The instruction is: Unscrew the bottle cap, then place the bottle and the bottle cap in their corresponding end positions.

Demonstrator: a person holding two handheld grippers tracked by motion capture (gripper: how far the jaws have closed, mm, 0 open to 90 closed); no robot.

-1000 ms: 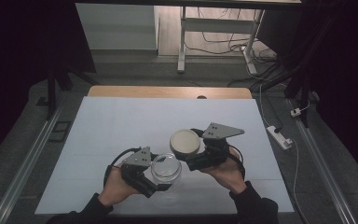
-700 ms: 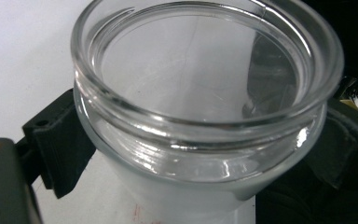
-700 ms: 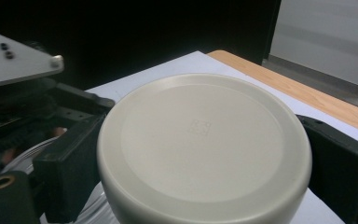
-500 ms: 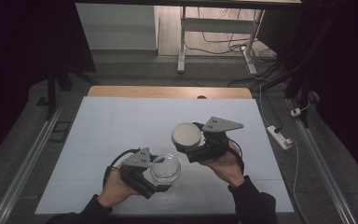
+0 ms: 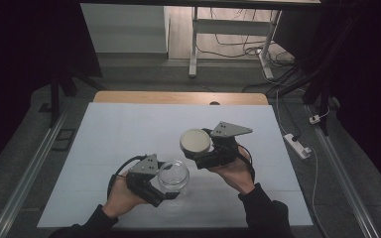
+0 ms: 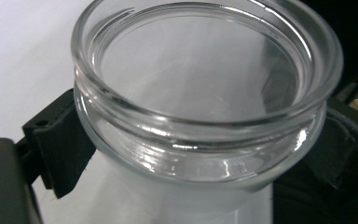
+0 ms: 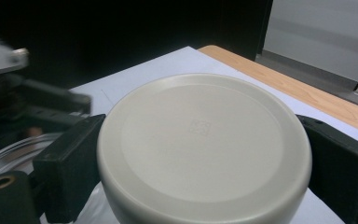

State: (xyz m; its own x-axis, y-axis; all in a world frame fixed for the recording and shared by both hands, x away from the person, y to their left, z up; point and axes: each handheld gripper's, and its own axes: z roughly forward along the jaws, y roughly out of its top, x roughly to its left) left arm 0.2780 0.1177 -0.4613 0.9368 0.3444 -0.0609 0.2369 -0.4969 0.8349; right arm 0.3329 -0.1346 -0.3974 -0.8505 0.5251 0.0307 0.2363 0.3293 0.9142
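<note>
A clear glass jar (image 5: 173, 175) with an open mouth stands near the table's front edge, and my left gripper (image 5: 164, 182) is shut on its body. In the left gripper view the jar (image 6: 205, 102) sits between the two black jaws, empty inside. My right gripper (image 5: 197, 148) is shut on a round cream lid (image 5: 195, 141), held in the air just up and to the right of the jar. The right gripper view has the lid (image 7: 204, 144) clamped flat side up, with the jar's rim (image 7: 9, 154) low at the left.
The table carries a pale blue-white sheet (image 5: 129, 129) with a wooden edge (image 5: 178, 97) at the far side. A power strip (image 5: 297, 145) and cables lie on the floor to the right. A white stand (image 5: 193, 39) stands beyond the table.
My right gripper has carried the lid slightly up and away from the jar, tilting a little. The left gripper and jar have stayed in place.
</note>
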